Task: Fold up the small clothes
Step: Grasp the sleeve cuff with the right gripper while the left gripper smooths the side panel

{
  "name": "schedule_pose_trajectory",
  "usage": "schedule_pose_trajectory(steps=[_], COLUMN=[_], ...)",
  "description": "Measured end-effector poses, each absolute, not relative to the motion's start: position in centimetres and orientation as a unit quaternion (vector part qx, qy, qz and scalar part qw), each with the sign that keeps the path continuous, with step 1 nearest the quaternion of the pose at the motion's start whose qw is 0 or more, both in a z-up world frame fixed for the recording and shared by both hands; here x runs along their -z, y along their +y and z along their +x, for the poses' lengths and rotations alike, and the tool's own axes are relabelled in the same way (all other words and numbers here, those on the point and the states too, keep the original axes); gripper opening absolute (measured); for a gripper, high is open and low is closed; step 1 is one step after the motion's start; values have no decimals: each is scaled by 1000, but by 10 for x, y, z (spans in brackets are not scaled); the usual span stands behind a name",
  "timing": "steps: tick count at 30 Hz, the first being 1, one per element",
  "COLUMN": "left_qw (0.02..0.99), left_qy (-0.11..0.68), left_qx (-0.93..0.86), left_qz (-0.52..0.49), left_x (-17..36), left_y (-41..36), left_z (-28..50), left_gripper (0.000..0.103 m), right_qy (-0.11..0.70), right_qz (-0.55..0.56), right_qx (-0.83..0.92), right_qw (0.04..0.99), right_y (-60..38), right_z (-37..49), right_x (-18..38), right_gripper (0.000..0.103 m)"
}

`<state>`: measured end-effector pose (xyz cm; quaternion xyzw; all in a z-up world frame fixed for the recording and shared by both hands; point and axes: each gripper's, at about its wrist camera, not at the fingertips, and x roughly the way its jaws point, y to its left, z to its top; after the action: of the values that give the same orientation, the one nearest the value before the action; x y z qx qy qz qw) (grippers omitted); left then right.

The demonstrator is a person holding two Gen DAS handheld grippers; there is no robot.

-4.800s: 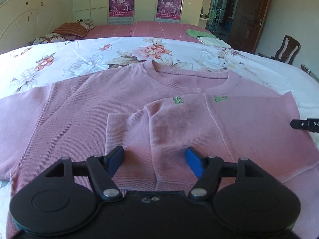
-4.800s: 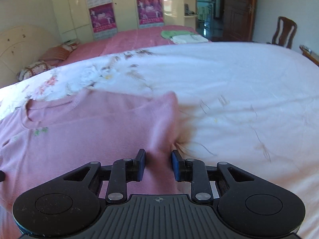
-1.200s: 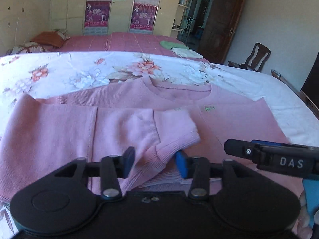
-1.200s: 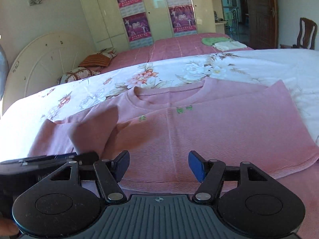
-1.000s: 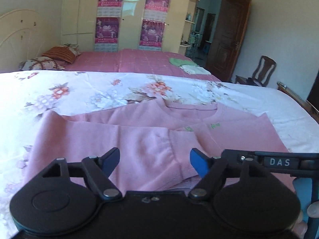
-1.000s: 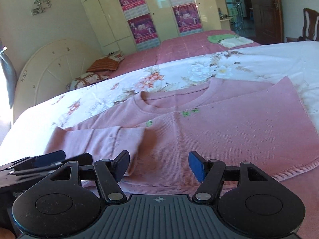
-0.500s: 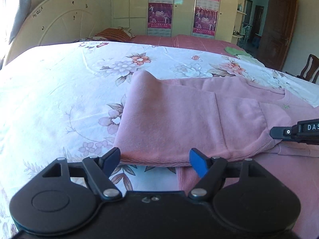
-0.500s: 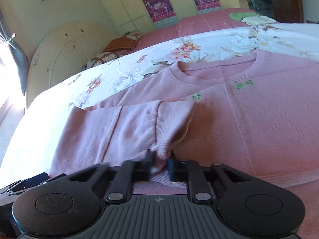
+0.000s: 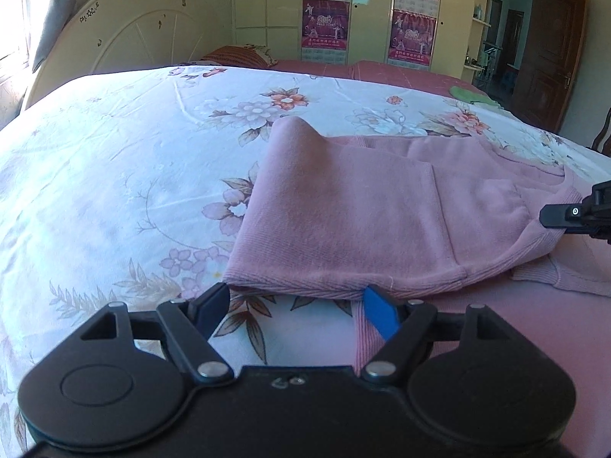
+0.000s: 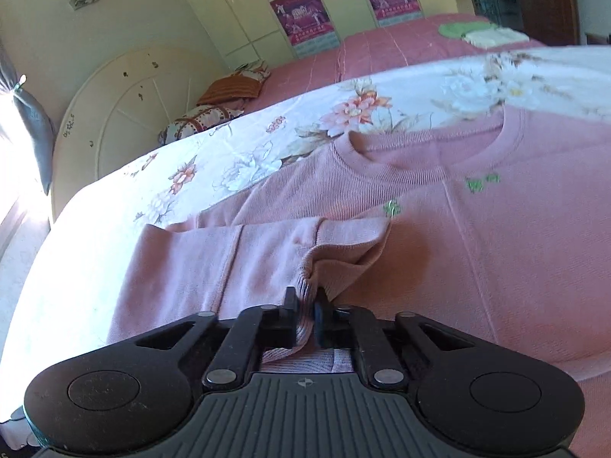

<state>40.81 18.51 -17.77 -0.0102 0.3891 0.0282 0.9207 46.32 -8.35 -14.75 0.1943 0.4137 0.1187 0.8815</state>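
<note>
A bedroom with pale yellow walls (image 10: 126, 19). A cream rounded headboard (image 9: 133, 34) stands at the left, bright daylight beside it. A floral sheet (image 9: 114, 160) covers the near bed; farther back lie a pink bedspread (image 10: 401, 45) and pillows (image 10: 236, 84). Posters (image 9: 324, 23) hang on cream wardrobe doors (image 9: 267, 0). A dark wooden door (image 9: 550, 57) stands at right.

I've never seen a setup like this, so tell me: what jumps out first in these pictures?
A big pink sweater lies spread on a flower-printed bedsheet, one sleeve folded in across it. The right gripper has its jaws pinched shut on that sleeve's ribbed cuff, while the left gripper waits with jaws open at the sweater's folded edge.
</note>
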Motion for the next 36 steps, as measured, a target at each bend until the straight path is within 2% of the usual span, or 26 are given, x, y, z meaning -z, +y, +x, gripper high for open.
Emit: schedule_pose_trajectory(steps=[3, 5, 7, 8, 11, 12, 13, 15, 18, 24, 27, 32, 36], left_qw=[924, 923, 921, 921, 921, 921, 920, 919, 919, 924, 924, 923, 927], left_qy=[382, 385, 388, 389, 390, 390, 390, 393, 393, 381, 380, 380, 369], left_qx=[-24, -22, -21, -21, -21, -21, -22, -23, -21, -13, -33, -60, -61], left_qz=[-2, 1, -2, -3, -1, 1, 2, -1, 7, 35, 15, -10, -17], left_x=[175, 177, 179, 180, 182, 182, 182, 183, 183, 186, 188, 190, 192], left_y=[179, 178, 179, 179, 179, 179, 180, 181, 179, 164, 166, 176, 178], left_z=[408, 409, 410, 409, 408, 408, 407, 408, 406, 411, 417, 425, 421], left_gripper=[77, 77, 77, 77, 77, 77, 77, 77, 77, 79, 79, 79, 75], right_qy=[408, 426, 426, 426, 433, 432, 434, 438, 415, 332, 319, 342, 377], right_qz=[192, 212, 226, 223, 224, 215, 207, 193, 161, 123, 104, 78, 77], right_qx=[-118, -120, -121, -119, -118, -111, -110, -106, -110, -114, -99, -35, 4], right_qw=[885, 871, 868, 869, 865, 869, 870, 872, 889, 928, 937, 936, 923], right_y=[-90, -97, -100, -100, -95, -92, -89, -82, -76, -97, -116, -160, -188], right_z=[459, 461, 460, 461, 466, 468, 470, 474, 470, 454, 449, 446, 445], right_x=[141, 144, 145, 146, 151, 153, 155, 159, 148, 92, 79, 100, 136], right_gripper=[7, 14, 55, 57, 56, 51, 30, 8, 7, 6, 6, 6, 6])
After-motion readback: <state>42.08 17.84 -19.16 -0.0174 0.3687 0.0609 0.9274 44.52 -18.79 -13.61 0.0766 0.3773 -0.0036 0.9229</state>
